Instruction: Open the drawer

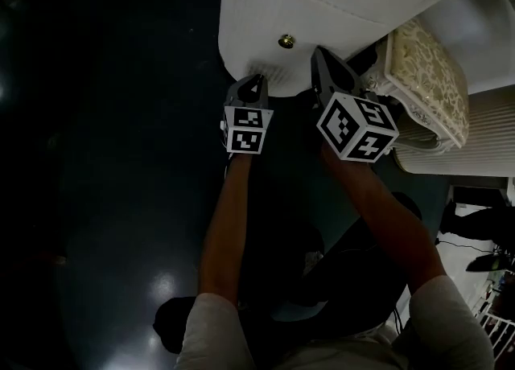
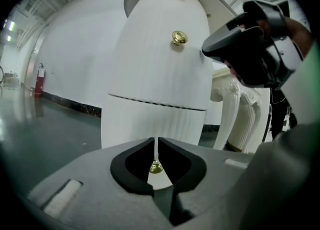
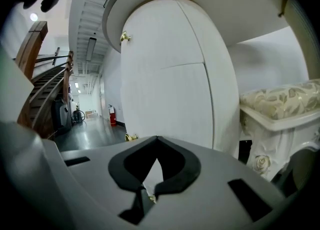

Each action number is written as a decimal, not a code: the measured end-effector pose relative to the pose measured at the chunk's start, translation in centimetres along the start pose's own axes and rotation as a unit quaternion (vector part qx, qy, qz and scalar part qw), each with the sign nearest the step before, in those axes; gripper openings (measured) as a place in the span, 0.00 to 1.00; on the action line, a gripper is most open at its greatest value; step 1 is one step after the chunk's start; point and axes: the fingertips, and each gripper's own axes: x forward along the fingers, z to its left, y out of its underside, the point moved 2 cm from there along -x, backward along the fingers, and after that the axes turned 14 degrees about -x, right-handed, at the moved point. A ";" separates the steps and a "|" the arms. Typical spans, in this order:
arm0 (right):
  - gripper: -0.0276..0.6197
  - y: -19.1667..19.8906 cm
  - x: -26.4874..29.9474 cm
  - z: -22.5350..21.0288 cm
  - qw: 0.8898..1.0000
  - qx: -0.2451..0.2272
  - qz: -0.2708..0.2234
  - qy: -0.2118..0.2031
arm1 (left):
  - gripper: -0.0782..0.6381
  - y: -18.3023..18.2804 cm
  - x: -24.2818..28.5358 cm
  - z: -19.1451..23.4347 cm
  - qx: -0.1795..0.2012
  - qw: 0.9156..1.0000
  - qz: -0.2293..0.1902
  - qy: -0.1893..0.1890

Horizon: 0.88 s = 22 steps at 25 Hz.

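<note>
The closed drawer (image 2: 150, 124) sits just ahead of the left gripper (image 2: 156, 141), whose jaws are pinched together, and the drawer's brass knob (image 2: 156, 167) shows in line beyond them. The right gripper (image 3: 157, 154) looks closed too. The sound way is to part the left jaws, clasp the knob, and pull straight out.

Dark glossy floor (image 1: 105, 199) runs to a white wall (image 2: 75, 59), ornate cream seat (image 1: 426, 79) nearby.

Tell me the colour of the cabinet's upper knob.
Gold; the knob shows best in the left gripper view.
</note>
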 end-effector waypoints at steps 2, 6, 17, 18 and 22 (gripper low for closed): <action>0.07 0.1 -0.1 -0.5 1.000 0.005 0.003 0.007 | 0.13 -0.3 0.3 -0.8 0.006 1.000 -0.004 0.007; 0.07 0.4 0.0 -1.3 1.000 0.009 0.007 0.019 | 0.23 1.1 0.2 -1.3 0.057 0.998 0.006 -0.001; 0.07 0.4 -0.1 -1.5 0.999 0.022 -0.002 0.032 | 0.30 5.3 1.6 0.2 0.049 0.998 0.040 -0.028; 0.07 0.4 -0.1 -1.5 0.999 0.018 -0.003 0.031 | 0.30 5.3 1.8 0.2 0.050 0.998 0.039 -0.032; 0.07 0.3 0.0 -1.5 1.000 0.002 -0.008 0.019 | 0.30 5.3 2.5 0.6 0.045 0.997 0.034 -0.044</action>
